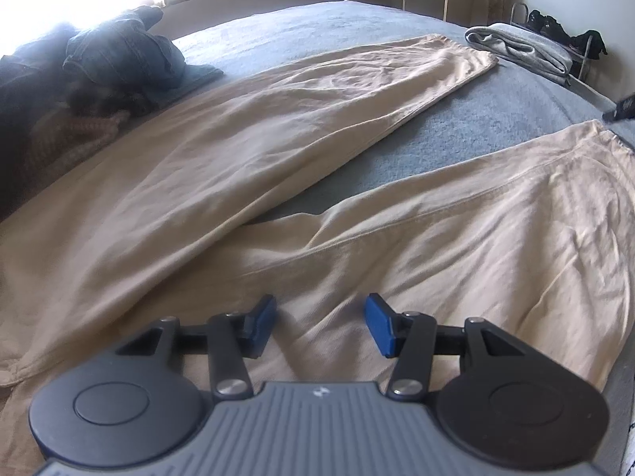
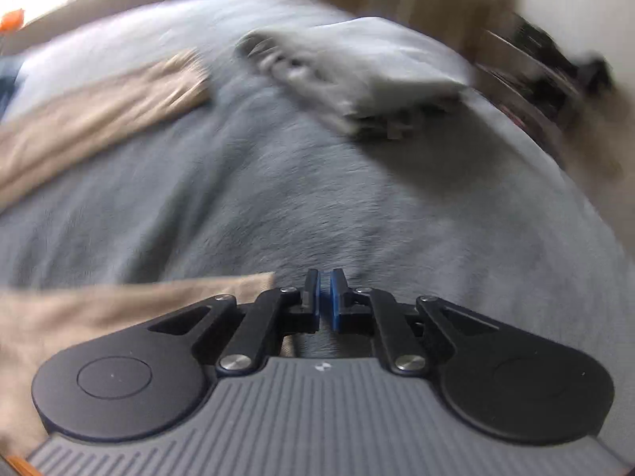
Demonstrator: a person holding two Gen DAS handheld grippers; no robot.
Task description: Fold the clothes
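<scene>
Beige cotton trousers [image 1: 278, 150] spread flat across grey-blanketed bed [image 1: 416, 135], legs apart; left gripper [image 1: 321, 325] above crotch area, blue pads parted, grasping nothing; right gripper [image 2: 325, 301] clenched beside trouser-leg hem, nothing visibly between pads; folded grey garment [image 1: 520, 49] at far right corner, dark denim pile [image 1: 123, 55] at far left edge

Bed [image 1: 416, 135]: grey blanket cover.
Beige trousers [image 1: 222, 182]: spread flat under and ahead of the left jaws.
Folded grey garment [image 1: 520, 49]: far right.
Dark clothes pile [image 1: 119, 59]: far left.
</scene>
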